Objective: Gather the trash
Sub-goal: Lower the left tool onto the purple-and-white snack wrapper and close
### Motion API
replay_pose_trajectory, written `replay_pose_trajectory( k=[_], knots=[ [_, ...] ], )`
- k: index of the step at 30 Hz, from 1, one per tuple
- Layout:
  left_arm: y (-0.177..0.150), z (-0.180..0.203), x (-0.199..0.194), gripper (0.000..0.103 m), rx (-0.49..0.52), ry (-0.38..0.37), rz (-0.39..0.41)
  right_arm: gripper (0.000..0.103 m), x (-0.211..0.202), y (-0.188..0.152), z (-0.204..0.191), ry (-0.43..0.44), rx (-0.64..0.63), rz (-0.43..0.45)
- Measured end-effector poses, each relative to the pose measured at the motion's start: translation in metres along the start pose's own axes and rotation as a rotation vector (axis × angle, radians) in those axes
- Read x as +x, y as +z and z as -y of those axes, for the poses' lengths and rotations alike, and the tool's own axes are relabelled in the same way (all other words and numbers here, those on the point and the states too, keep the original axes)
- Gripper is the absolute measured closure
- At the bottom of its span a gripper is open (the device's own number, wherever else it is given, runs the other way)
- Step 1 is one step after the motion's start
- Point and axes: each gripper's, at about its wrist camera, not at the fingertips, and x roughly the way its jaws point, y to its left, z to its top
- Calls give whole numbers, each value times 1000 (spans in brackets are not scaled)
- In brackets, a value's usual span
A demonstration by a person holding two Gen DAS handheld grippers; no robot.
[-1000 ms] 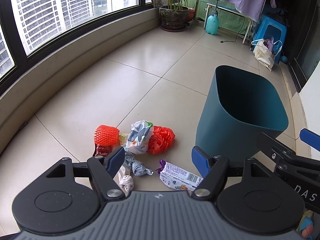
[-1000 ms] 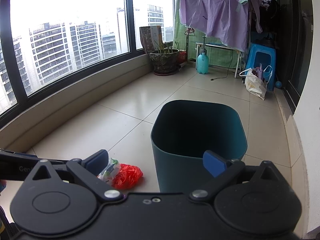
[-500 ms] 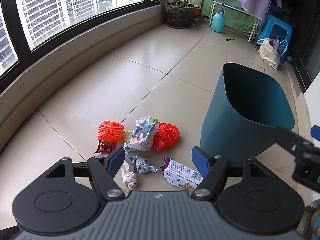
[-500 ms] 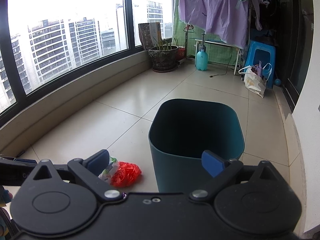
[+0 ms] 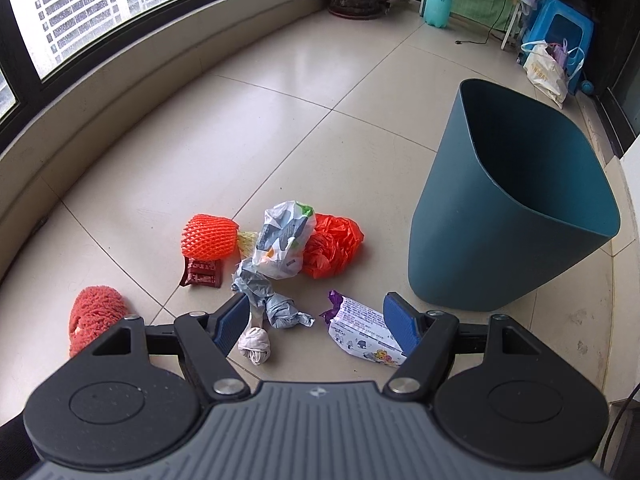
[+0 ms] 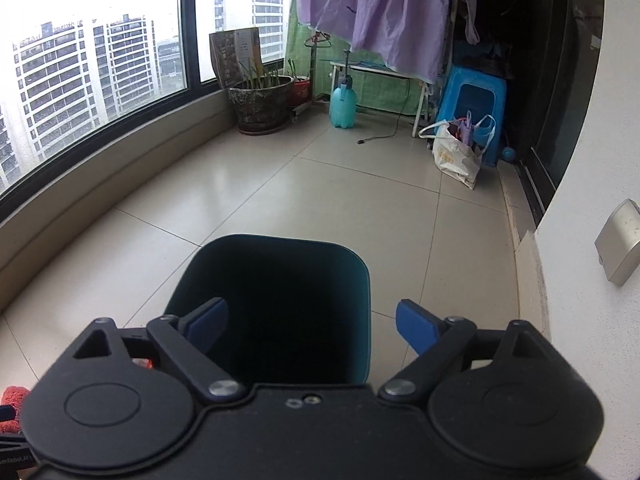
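A pile of trash lies on the tiled floor left of a dark teal bin [image 5: 508, 216]: an orange foam net [image 5: 208, 237], a red packet [image 5: 202, 273], a printed plastic bag [image 5: 284, 240], an orange bag [image 5: 332, 246], grey crumpled plastic [image 5: 266, 300], a white wad [image 5: 256, 346] and a white-purple wrapper [image 5: 364, 332]. My left gripper [image 5: 316, 326] hangs open just above the grey plastic and the wrapper, holding nothing. My right gripper [image 6: 310, 322] is over the bin [image 6: 276, 304], jaws closing, with nothing between them.
A red fuzzy slipper [image 5: 94, 318] lies at the left. Far off stand a plant pot [image 6: 262, 102], a teal spray bottle [image 6: 343, 104], a blue stool [image 6: 474, 116], a shopping bag [image 6: 456, 156] and hanging laundry [image 6: 376, 12]. A curved window ledge runs left; a wall stands right.
My left gripper has sunk closer to the trash pile. The right gripper swung right, so the bin now sits centred under it, and it left the left wrist view; its jaws narrowed slightly.
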Motion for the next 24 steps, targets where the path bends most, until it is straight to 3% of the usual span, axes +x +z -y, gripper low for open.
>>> replay_pose_trajectory(
  k=[4,10,12,18,21,24],
  knots=[
    [2,3,19,30,4,23,-43,21,45,2,14,-6,-5,-92],
    [2,11,62,30,-26,21,-174,32,94,-6,29,-16,-12,-179],
    [-1,21,87,30,-34,7,-246,50,105,-9,35,-11,4,-205],
    [-12,55,157,30,-66,-21,-440,66,128,-20,54,49,121,-262],
    [-17,71,186,30,-98,-13,-495,66,133,-25,54,43,103,-284],
    [-19,83,208,30,-142,2,-500,66,137,-27,56,73,117,-295]
  ],
)
